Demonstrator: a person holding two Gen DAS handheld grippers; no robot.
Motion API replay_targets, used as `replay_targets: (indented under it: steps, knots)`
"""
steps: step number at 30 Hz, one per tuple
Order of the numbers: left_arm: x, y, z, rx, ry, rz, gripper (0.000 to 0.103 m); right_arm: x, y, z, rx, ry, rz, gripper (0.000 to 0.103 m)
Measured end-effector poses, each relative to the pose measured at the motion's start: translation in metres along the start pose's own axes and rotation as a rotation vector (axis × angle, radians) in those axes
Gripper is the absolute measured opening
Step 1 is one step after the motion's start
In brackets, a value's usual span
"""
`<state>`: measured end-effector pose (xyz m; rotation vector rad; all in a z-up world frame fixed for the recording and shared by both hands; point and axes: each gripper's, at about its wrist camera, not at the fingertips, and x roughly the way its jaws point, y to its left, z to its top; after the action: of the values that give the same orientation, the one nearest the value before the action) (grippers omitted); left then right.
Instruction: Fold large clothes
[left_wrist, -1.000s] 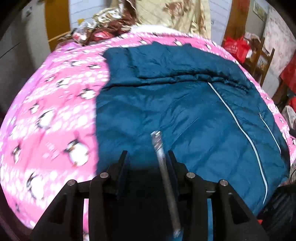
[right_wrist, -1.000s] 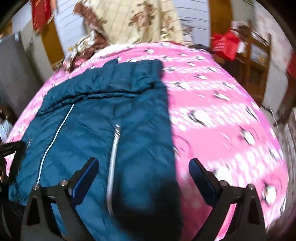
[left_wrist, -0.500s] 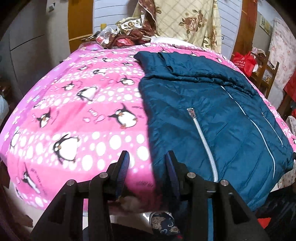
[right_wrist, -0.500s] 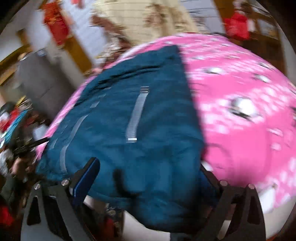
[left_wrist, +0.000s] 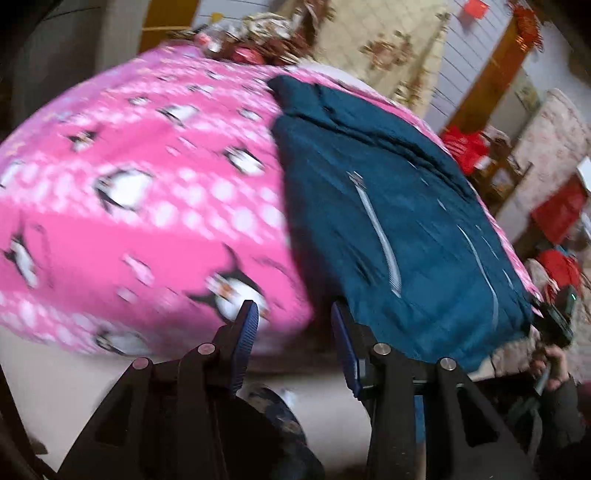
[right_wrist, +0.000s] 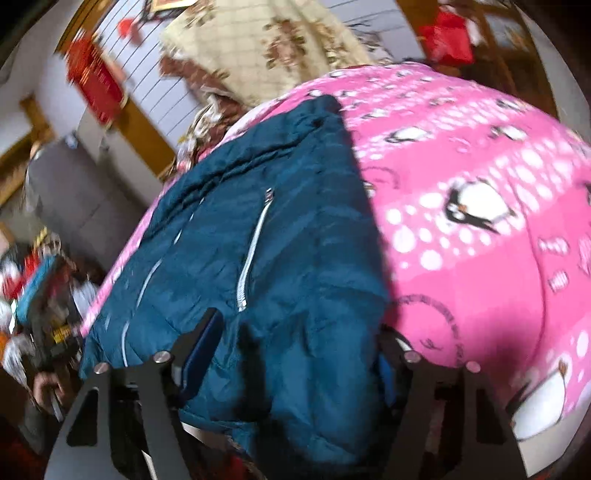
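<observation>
The dark teal quilted zip-up jacket (left_wrist: 388, 236) lies spread on the pink penguin-print bed cover (left_wrist: 147, 192), its hem overhanging the near edge for gripping (frames blurred): the left gripper (left_wrist: 291, 332) hangs empty with fingers narrowly parted, the right gripper (right_wrist: 299, 350) spreads its fingers wide around the hem.

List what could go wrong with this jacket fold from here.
1. The blue jacket hangs over the near edge of the pink penguin blanket; it could slide off.
2. The right gripper is open around the puffy hem and may pinch only the top layer.
3. The left gripper is open, holding nothing, so a one-sided pull could skew the fold.
</observation>
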<state>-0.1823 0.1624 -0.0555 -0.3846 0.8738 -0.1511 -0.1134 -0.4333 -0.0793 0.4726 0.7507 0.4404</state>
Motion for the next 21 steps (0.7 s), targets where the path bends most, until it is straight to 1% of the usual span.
replay_targets:
  steps: [2, 3, 5, 6, 8, 9, 10, 11, 13, 16, 17, 18, 20, 21]
  knots:
    - [0.002, -0.004, -0.008, -0.021, 0.012, -0.047, 0.031, -0.002, -0.006, 0.0, 0.033, -0.014, -0.002, 0.072]
    - [-0.001, -0.006, -0.012, -0.04, -0.005, -0.051, 0.031, -0.001, -0.008, 0.0, 0.04, -0.014, 0.003, 0.072]
    - [-0.012, -0.006, -0.018, -0.068, -0.075, -0.051, 0.031, -0.001, -0.009, 0.0, 0.046, -0.014, 0.009, 0.072]
    - [-0.021, -0.003, -0.019, -0.093, -0.124, -0.039, 0.031, -0.001, -0.009, -0.001, 0.047, -0.013, 0.011, 0.072]
    - [-0.029, 0.002, -0.017, -0.136, -0.171, -0.049, 0.033, 0.002, -0.008, -0.002, 0.041, -0.004, 0.018, 0.073]
    - [-0.028, 0.004, -0.015, -0.148, -0.173, -0.06, 0.036, 0.003, -0.006, -0.003, 0.034, 0.003, 0.022, 0.073]
    - [-0.023, 0.004, -0.013, -0.16, -0.154, -0.084, 0.039, 0.005, -0.004, -0.003, 0.019, 0.013, 0.029, 0.074]
    - [-0.015, 0.003, -0.011, -0.165, -0.125, -0.105, 0.04, 0.007, -0.002, -0.003, 0.009, 0.019, 0.037, 0.077]
    - [0.004, -0.001, -0.01, -0.168, -0.061, -0.162, 0.04, 0.009, 0.003, -0.003, -0.012, 0.029, 0.049, 0.079]
    - [0.025, -0.01, -0.011, -0.158, 0.037, -0.244, 0.04, 0.01, 0.005, -0.004, -0.028, 0.035, 0.054, 0.08]
    - [0.027, -0.014, -0.011, -0.142, 0.048, -0.256, 0.04, 0.009, 0.003, -0.003, -0.017, 0.027, 0.053, 0.079]
    - [0.026, -0.02, -0.011, -0.109, 0.042, -0.247, 0.04, 0.009, 0.0, -0.003, -0.003, 0.02, 0.059, 0.079]
    - [0.024, -0.027, -0.011, -0.074, 0.032, -0.253, 0.04, 0.008, -0.005, -0.003, 0.034, 0.017, 0.091, 0.079]
    - [0.023, -0.028, -0.011, -0.069, 0.02, -0.247, 0.03, 0.009, -0.002, -0.004, 0.023, 0.029, 0.114, 0.08]
